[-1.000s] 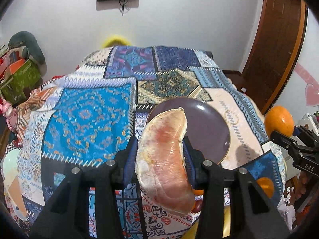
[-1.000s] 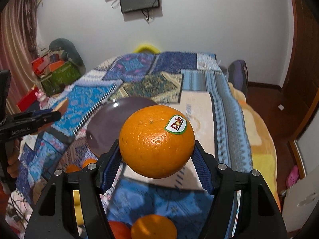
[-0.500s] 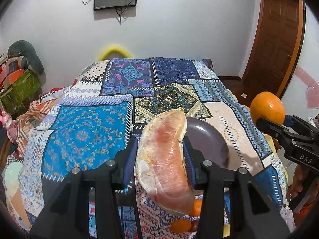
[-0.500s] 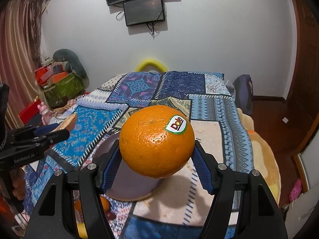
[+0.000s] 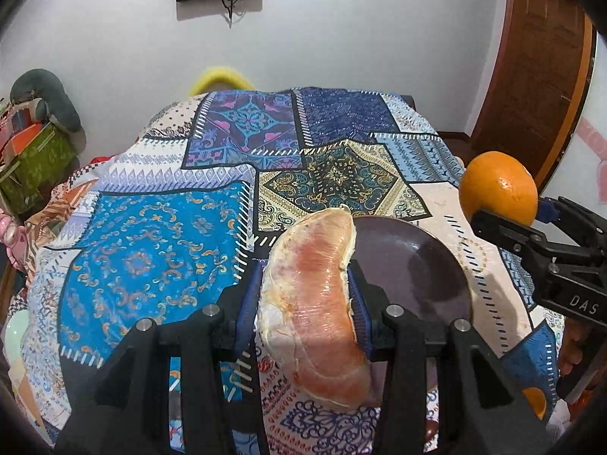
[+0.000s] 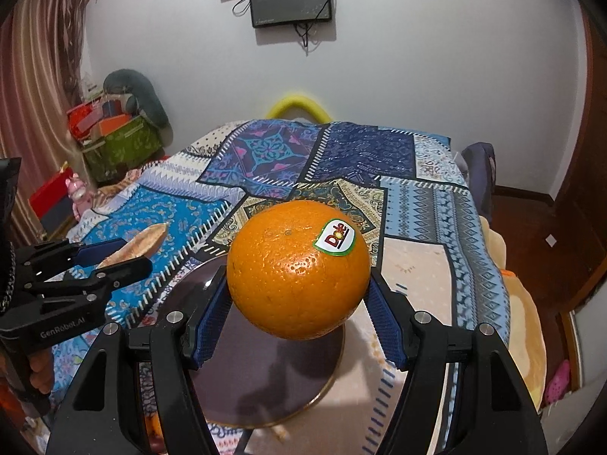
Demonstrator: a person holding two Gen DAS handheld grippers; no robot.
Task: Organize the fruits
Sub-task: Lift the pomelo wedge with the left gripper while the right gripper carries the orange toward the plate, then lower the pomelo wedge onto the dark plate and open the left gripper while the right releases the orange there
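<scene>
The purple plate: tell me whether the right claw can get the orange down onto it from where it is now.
Probably yes. The right claw, shut on the orange, hangs over the purple plate, whose surface looks bare. The left claw with its pomelo segment sits off to the side.

A peeled pomelo segment [image 5: 315, 303], pinkish and wrapped in pale membrane, stands on end, clamped above a patterned bedspread. To its right, a round orange [image 6: 299, 269] bearing a Dole sticker [image 6: 335, 238] is held aloft over a dark, bare plate [image 6: 265, 390]. Smaller orange fruits [image 5: 534, 402] lie near the bed's front edge.
</scene>
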